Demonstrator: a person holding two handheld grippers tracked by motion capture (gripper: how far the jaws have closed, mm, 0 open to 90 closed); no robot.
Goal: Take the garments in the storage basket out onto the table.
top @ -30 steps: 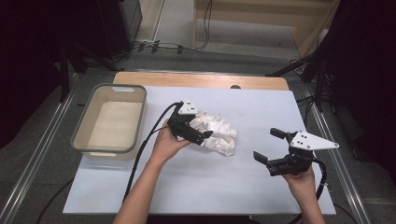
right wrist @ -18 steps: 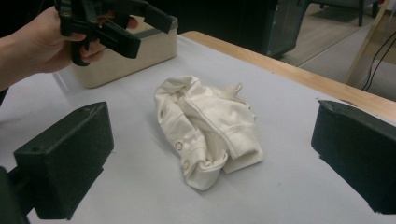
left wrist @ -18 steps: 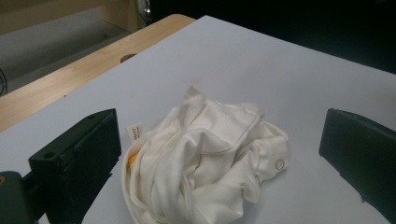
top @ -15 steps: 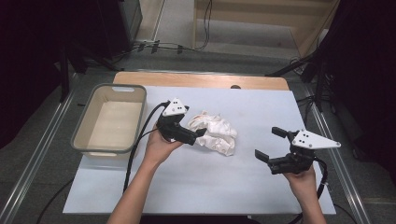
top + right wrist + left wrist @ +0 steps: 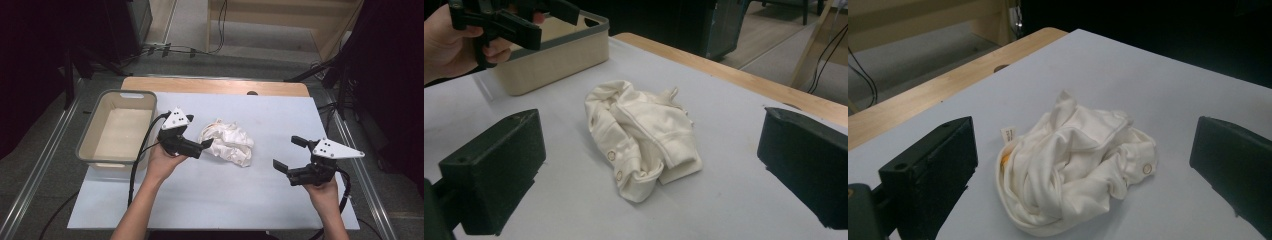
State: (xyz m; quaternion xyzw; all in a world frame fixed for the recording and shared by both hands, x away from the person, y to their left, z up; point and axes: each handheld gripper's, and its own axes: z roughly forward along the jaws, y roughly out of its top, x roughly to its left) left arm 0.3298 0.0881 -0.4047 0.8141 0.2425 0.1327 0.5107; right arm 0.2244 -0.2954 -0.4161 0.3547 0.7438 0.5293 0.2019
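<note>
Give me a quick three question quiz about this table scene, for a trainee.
1. True or false: the left gripper is clamped on the garment.
2. Which gripper is nearer the bin? A) left B) right
3. Fill in: the garment lies crumpled on the ____, not in the bin.

Key: 1 false, its jaws stand open in the left gripper view, apart from the cloth. 2 A. 3 table.
</note>
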